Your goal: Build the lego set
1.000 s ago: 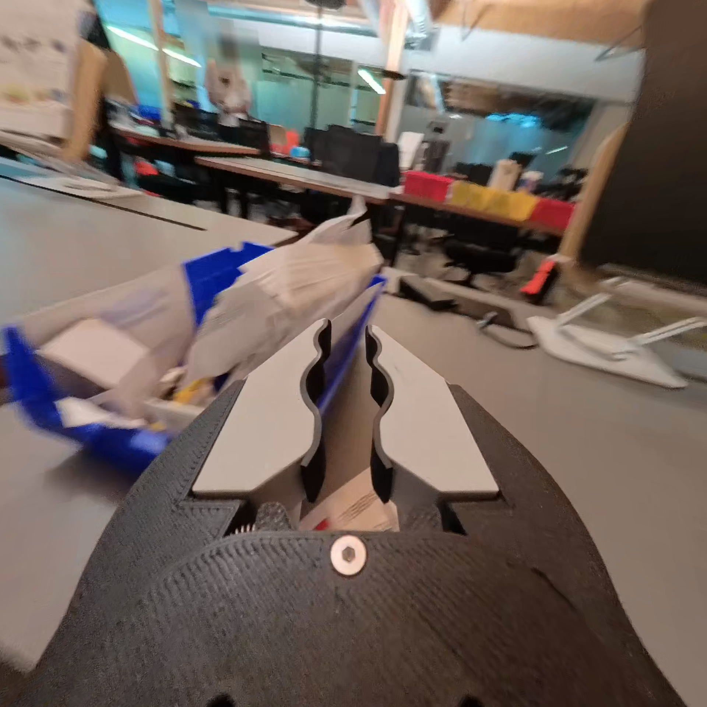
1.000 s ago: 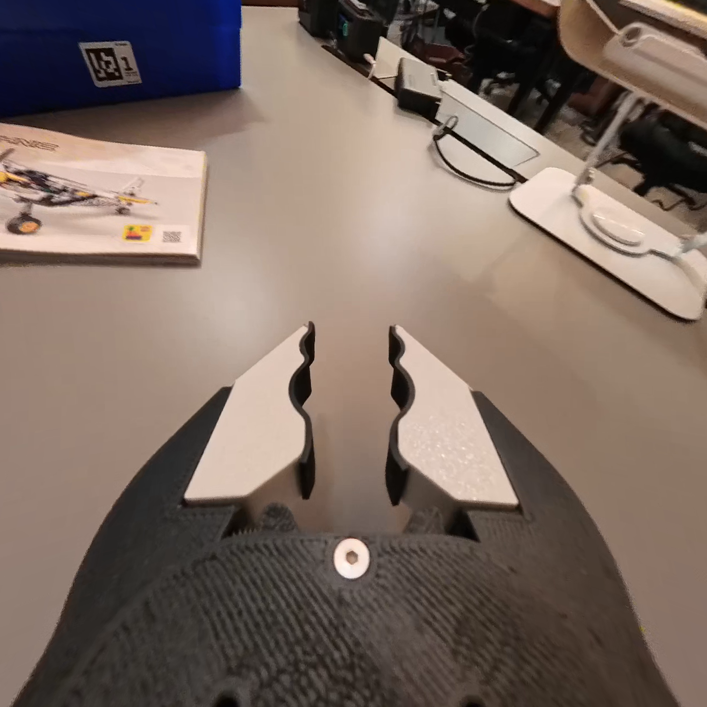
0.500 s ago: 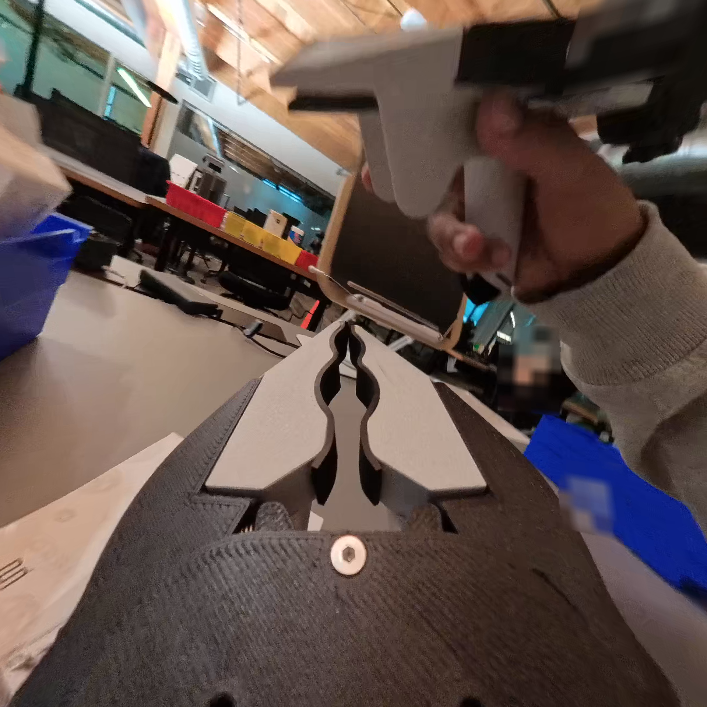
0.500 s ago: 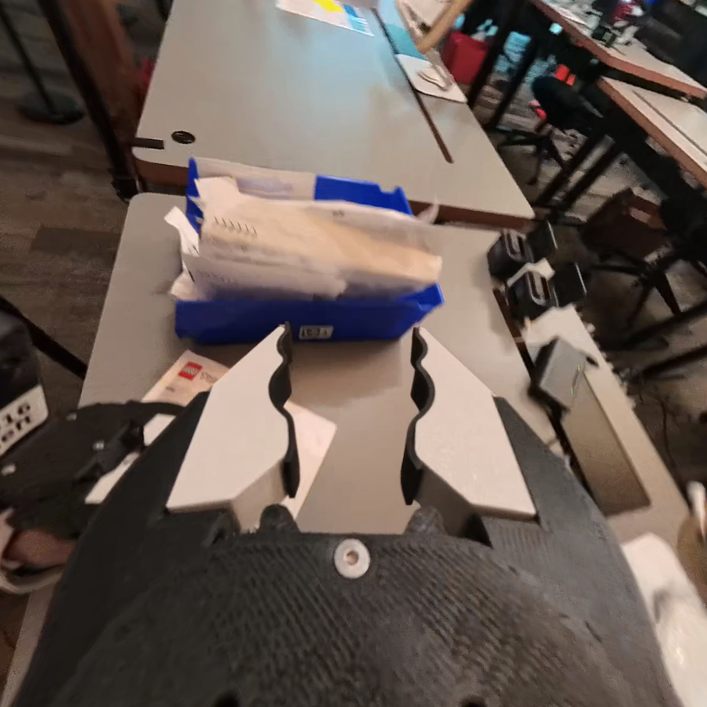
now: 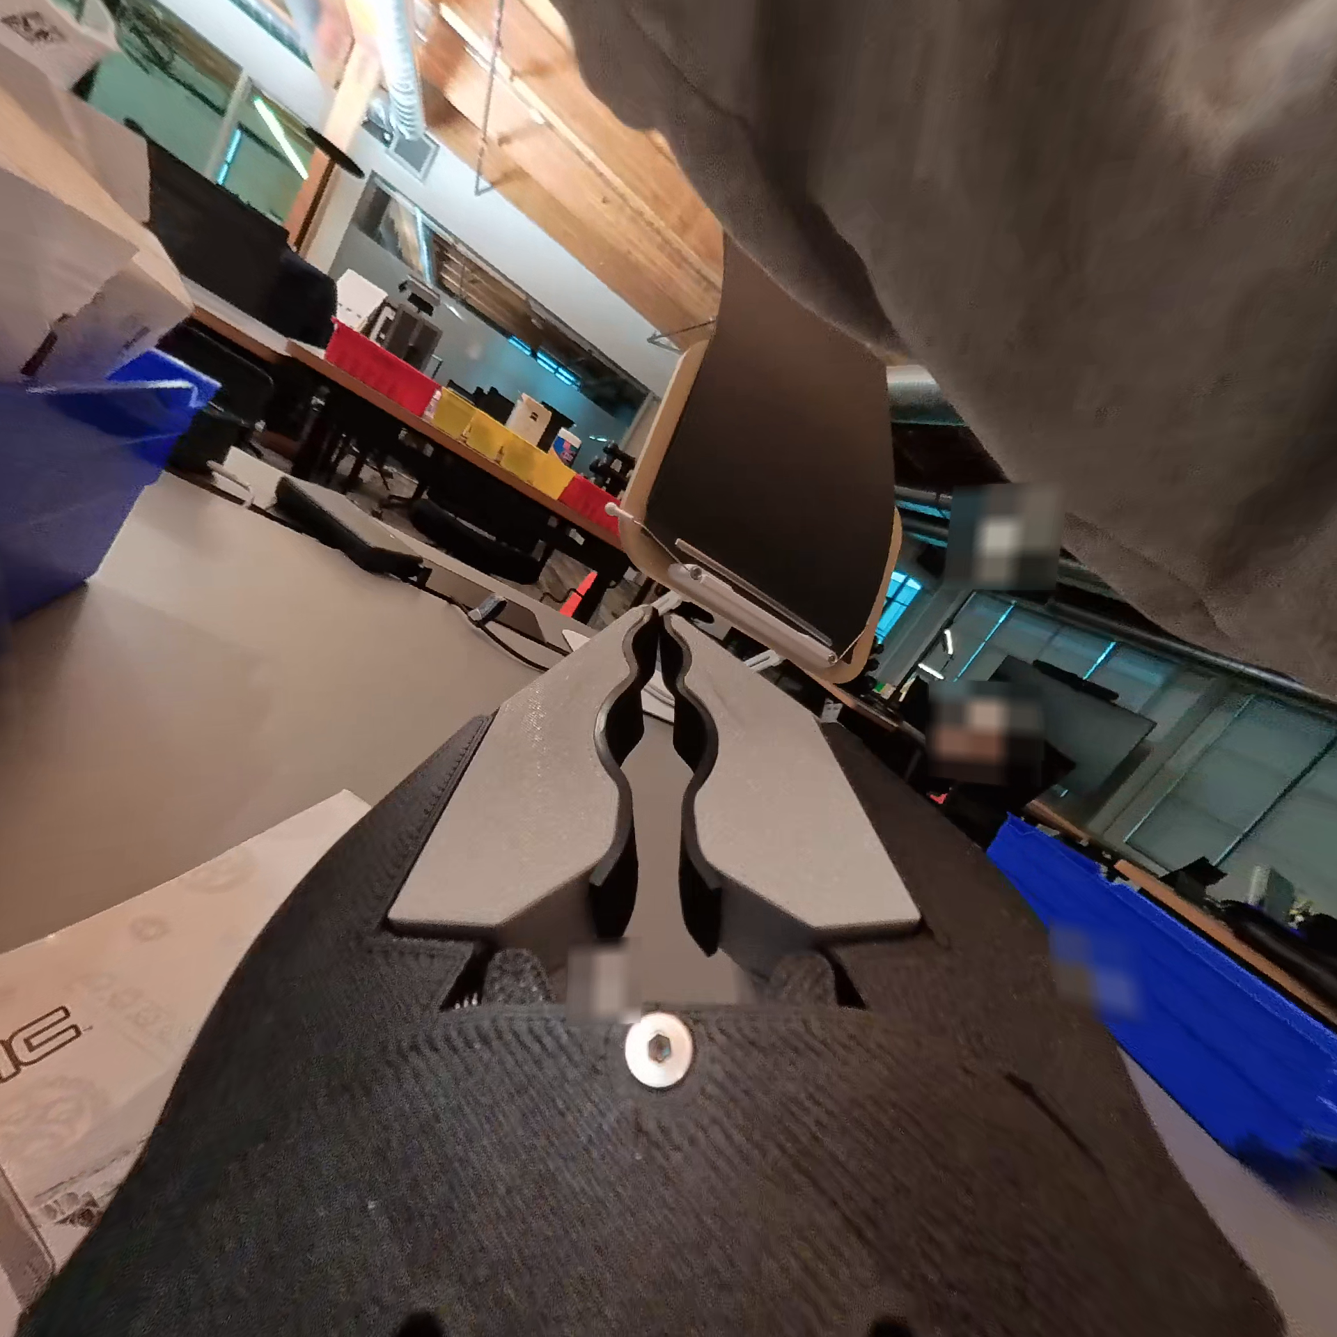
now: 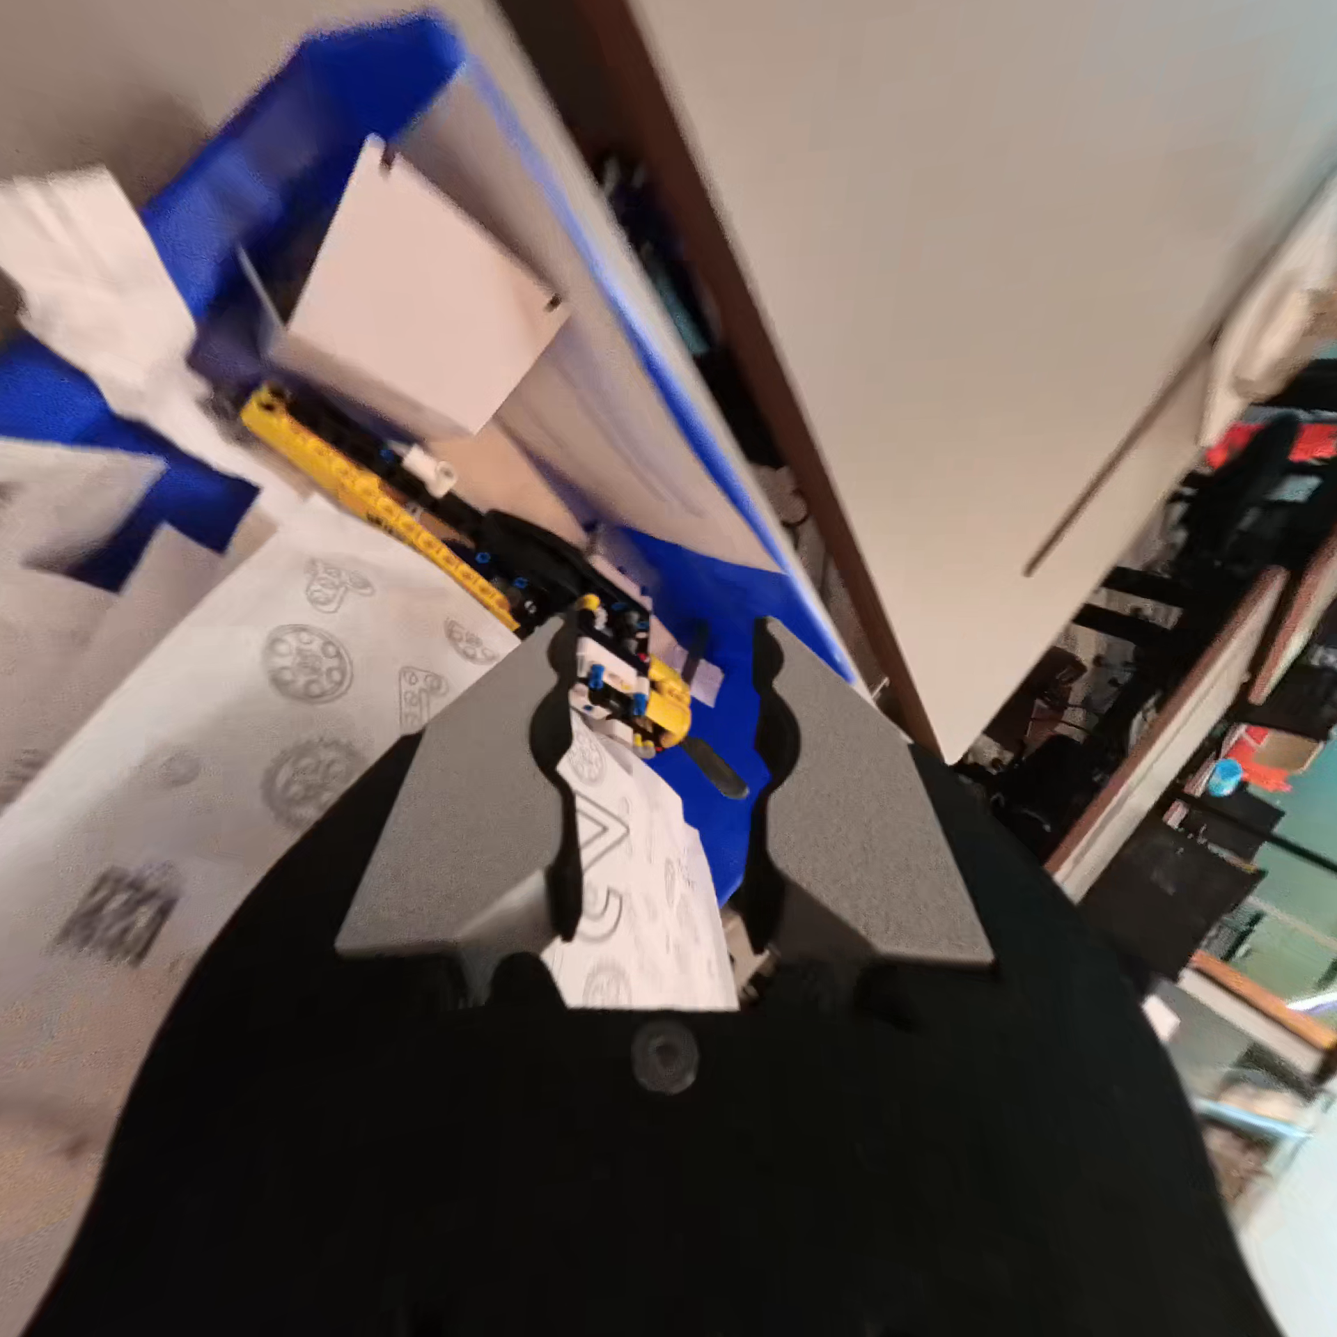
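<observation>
Lying at about eight o'clock in the left wrist view, a pale instruction booklet (image 5: 137, 1013) rests flat on the grey table (image 5: 239, 694), partly under the left gripper (image 5: 657, 629). That gripper is low over the table, its tips drawn together with nothing between them. A blue bin (image 5: 65, 492) stuffed with white paper bags sits at ten o'clock, a second blue bin (image 5: 1172, 1013) at four o'clock, and a grey sleeve (image 5: 1049, 217) fills the view at one o'clock.

The right wrist view is blurred and looks down into a blue bin (image 6: 694, 731). Printed white paper bags (image 6: 239, 723) spread from nine o'clock toward centre. The yellow-and-black lego model (image 6: 463, 535) lies in the bin from eleven o'clock down to centre, its near end just ahead of the right gripper (image 6: 658, 637), whose fingers stand wide apart, holding nothing.
</observation>
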{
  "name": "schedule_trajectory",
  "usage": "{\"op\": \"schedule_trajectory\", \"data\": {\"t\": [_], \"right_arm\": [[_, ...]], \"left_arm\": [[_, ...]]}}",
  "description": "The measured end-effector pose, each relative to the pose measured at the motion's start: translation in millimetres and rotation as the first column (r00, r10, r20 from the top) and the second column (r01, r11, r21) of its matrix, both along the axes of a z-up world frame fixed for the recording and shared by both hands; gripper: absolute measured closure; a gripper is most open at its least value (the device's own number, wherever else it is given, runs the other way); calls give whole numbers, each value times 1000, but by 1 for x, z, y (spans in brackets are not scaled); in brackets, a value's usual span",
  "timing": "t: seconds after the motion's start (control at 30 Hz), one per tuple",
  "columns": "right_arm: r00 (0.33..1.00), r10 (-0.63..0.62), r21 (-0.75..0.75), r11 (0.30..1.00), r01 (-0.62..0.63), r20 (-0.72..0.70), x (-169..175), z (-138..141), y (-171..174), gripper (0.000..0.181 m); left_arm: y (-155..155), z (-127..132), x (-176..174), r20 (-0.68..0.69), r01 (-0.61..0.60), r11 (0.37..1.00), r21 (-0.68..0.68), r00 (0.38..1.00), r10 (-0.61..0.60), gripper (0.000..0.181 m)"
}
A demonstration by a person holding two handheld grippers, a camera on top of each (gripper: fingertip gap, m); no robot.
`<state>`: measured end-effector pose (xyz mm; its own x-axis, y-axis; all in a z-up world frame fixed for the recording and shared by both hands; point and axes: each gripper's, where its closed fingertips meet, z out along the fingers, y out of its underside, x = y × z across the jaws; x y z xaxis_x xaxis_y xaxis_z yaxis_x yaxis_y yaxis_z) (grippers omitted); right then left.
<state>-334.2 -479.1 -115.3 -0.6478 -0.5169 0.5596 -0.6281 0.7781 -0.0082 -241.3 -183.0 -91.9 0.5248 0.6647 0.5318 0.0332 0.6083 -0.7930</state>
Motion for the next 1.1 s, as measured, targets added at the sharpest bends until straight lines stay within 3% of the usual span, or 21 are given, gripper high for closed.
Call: {"op": "schedule_trajectory", "data": {"t": [0.07, 0.13, 0.23, 0.27, 0.63, 0.9, 1.1], "right_arm": [[1000, 23, 164, 986, -20, -17, -10, -29, 9, 121], [1000, 19, 245, 969, -16, -9, -16, -47, 17, 124], [997, -17, 327, 945, -10, 80, -4, -61, 33, 175], [996, -14, 334, 943, -17, 91, 1, -64, 37, 181], [994, 74, 238, 967, -92, 83, 3, -69, 31, 177], [979, 191, 137, 970, -198, 68, 12, -59, 22, 147], [974, 222, 199, 953, -228, 51, 12, -76, 16, 145]], "left_arm": [[0, -2, -2, 16, 10, 1000, 14, 1000, -10, 181], [0, -3, -2, 23, 13, 1000, 16, 1000, -13, 181], [2, -3, -2, 22, 16, 1000, 3, 1000, -17, 181], [3, -3, -2, 22, 17, 1000, -1, 1000, -17, 181], [5, -7, -5, 42, 14, 1000, -11, 999, -14, 181], [5, -9, -5, 56, 21, 1000, 0, 998, -21, 181], [5, -9, -6, 59, 21, 1000, 2, 998, -21, 181]]}}
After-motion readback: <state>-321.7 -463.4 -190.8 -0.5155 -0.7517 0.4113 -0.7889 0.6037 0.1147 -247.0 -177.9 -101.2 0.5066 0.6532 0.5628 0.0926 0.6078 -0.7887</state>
